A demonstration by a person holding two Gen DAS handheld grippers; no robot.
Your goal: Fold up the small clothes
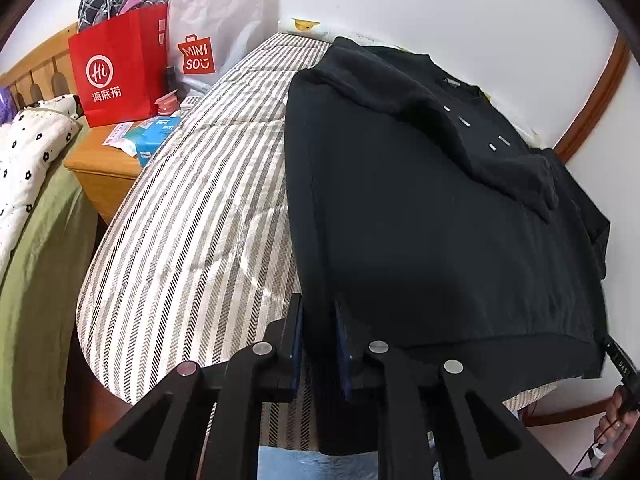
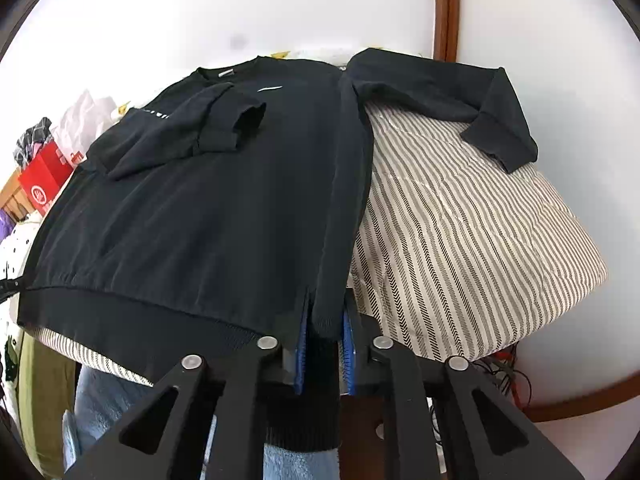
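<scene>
a black sweatshirt (image 1: 420, 220) lies spread flat on a striped quilt (image 1: 192, 216) that covers a narrow raised surface against a white wall (image 1: 440, 0). its neck points toward the wall and its ribbed hem hangs over the near edge.

in the left wrist view, the left gripper (image 1: 318, 320) is clamped on the near left corner of the hem, with dark fabric pinched between its blue-padded jaws. one sleeve is folded across the chest, its cuff lying on the body of the garment.

in the right wrist view, the right gripper (image 2: 325, 328) grips the near right corner of the hem, where the side seam runs down between its jaws and the ribbed band hangs below them. the other sleeve (image 2: 440, 92) stretches out to the right across the quilt, bent at the elbow, with its cuff near the quilt's far right edge.

to the left of the quilt stands a wooden bedside table (image 1: 104, 168) holding a red paper bag (image 1: 120, 68), a white shopping bag (image 1: 216, 28) and small packets. a green bedcover (image 1: 36, 280) lies beyond it.
</scene>
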